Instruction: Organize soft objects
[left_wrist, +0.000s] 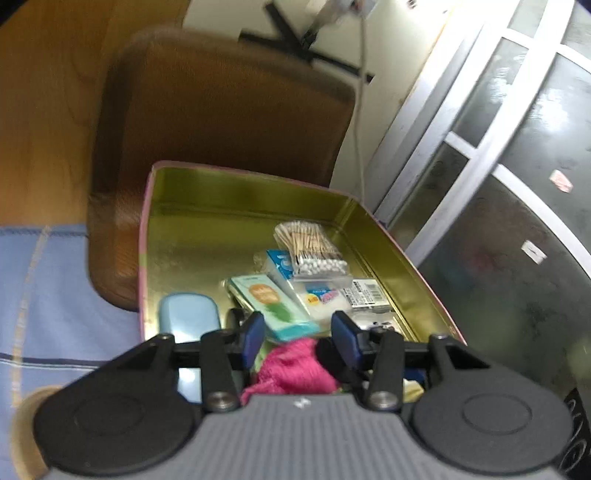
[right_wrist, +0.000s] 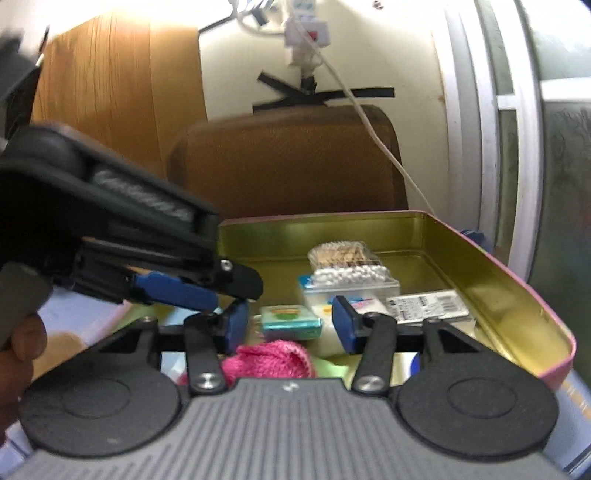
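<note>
A gold-lined tin box with a pink rim holds a pack of cotton swabs, a teal tissue packet, white cotton packs and a light blue case. A pink knitted cloth lies at the near end of the box. My left gripper is open just above the cloth, with nothing between its pads. My right gripper is open over the cloth too. The left gripper shows in the right wrist view, reaching in from the left.
A brown cushion stands behind the box. A blue checked cloth covers the surface at left. A white cable hangs from a wall socket. A glass door with a white frame is at right.
</note>
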